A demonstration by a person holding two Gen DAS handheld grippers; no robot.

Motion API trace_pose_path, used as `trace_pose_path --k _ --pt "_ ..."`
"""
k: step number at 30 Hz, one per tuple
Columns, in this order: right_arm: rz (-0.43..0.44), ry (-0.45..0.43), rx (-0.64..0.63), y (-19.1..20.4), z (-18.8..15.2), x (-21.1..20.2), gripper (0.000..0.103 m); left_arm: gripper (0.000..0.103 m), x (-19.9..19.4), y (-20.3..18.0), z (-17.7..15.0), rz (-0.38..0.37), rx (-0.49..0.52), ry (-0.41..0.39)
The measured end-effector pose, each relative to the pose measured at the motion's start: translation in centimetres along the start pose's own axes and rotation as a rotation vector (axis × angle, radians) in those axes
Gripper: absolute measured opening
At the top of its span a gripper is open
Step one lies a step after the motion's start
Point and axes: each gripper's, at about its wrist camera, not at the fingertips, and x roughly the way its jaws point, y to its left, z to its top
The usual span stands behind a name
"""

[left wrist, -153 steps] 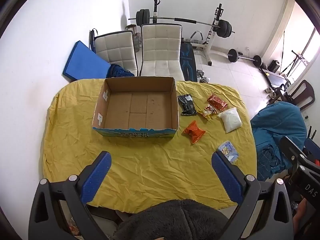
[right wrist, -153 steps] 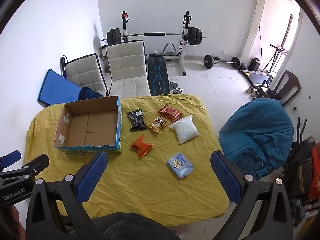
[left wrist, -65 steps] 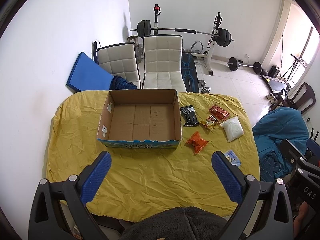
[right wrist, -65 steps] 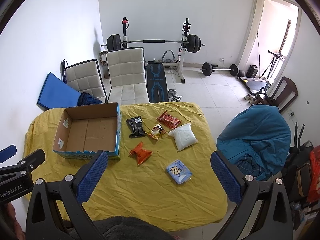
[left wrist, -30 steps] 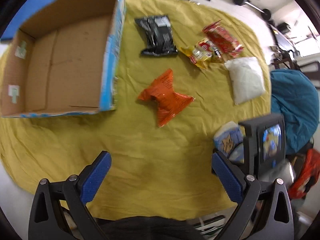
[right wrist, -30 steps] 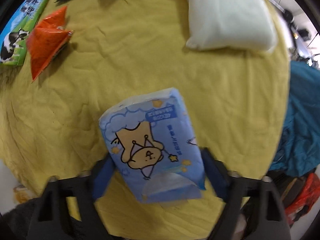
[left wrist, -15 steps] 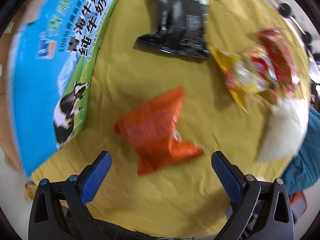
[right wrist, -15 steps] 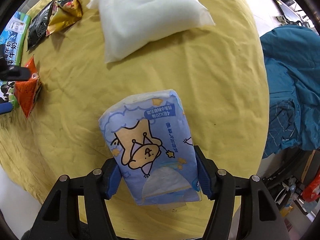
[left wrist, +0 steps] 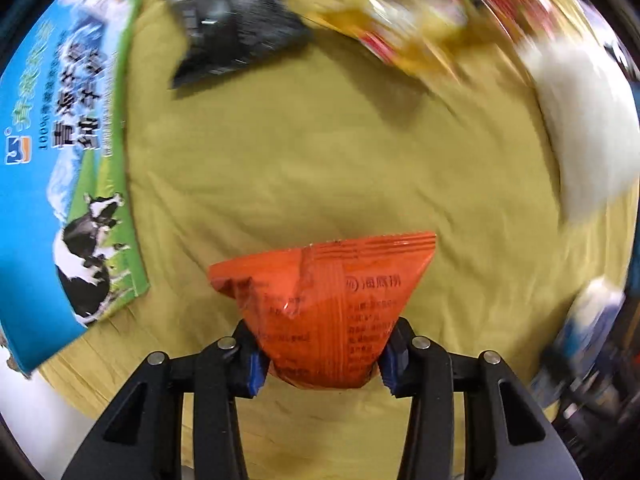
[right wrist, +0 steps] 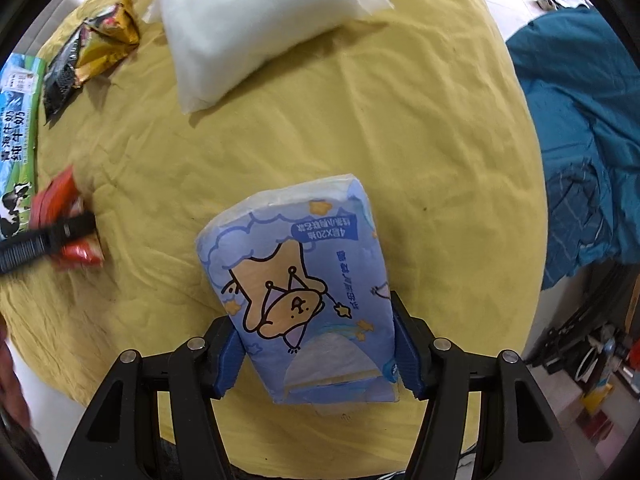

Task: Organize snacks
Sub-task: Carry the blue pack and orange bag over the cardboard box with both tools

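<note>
My left gripper (left wrist: 320,368) is shut on the orange snack packet (left wrist: 324,304), held just over the yellow tablecloth (left wrist: 320,160). The blue milk box (left wrist: 60,184) lies to its left. My right gripper (right wrist: 316,360) is shut on the pale blue cartoon tissue pack (right wrist: 304,288). In the right wrist view the orange packet (right wrist: 60,220) and the left gripper's black finger show at the far left. Other snacks lie beyond: a black packet (left wrist: 236,16), a yellow and red packet (left wrist: 412,12) and a white bag (right wrist: 256,12).
The milk box's printed side wall (right wrist: 16,120) stands at the table's left. A teal cloth heap (right wrist: 580,140) sits off the table's right edge. Dark clutter lies on the floor at the lower right (right wrist: 600,352).
My left gripper dropped to the orange packet and shut on it. My right gripper kept its hold on the tissue pack and shifted little.
</note>
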Motion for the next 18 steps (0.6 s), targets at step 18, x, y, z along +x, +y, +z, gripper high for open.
trace_pose_path --k 18 --pt "-0.016 -0.034 0.065 0.3 -3.1 -0.8 0.046 0.037 -7.0 -0.3 -6.3 0.039 0.128 -0.161"
